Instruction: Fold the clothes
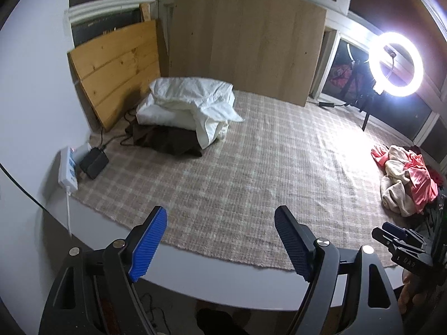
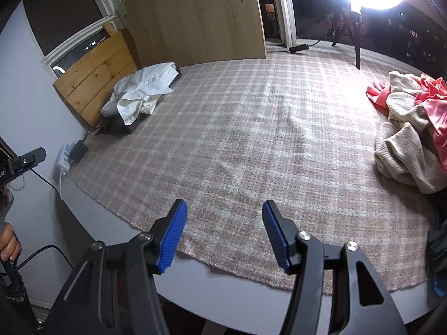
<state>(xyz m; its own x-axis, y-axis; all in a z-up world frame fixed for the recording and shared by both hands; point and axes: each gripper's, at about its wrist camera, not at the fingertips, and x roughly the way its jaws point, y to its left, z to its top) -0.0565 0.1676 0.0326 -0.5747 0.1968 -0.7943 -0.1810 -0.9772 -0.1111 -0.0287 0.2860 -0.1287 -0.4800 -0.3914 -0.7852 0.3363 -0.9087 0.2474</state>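
Clothes lie in two heaps at opposite ends of the worktop, none of them between the claws. The left claw [image 1: 220,240] hangs over the near edge with its blue pads spread wide and nothing between them; the right claw [image 2: 225,231] is the same, parted and empty, above the near hem of the plaid cloth [image 2: 237,139] that covers the worktop [image 2: 223,293].

Well to the right sits a rumpled heap of cream knit and coral fabric [image 2: 413,128], loose and unsorted. At the far left corner a white garment [image 1: 190,106] rests on a dark one [image 1: 167,141]. The stack is roughly squared but with a flap drooping off the front, so I cannot tell whether it is a folded pile or simply set aside.

The knit looks thick, soft and a little heavy, likely to sag and stretch if lifted by one point. The coral piece looks thin and smooth, so it may slide in the pads. A hem or shoulder seam, taken with both claws apart, should give the firmest hold.

The plaid cloth is napped and lies flat, with a broad bare stretch in the middle. A ring light [image 1: 395,64] glares from the right. Wooden boards [image 1: 245,44] lean against the windows behind, and a power strip [image 1: 68,169] and black adapter [image 1: 93,162] sit at the left edge.
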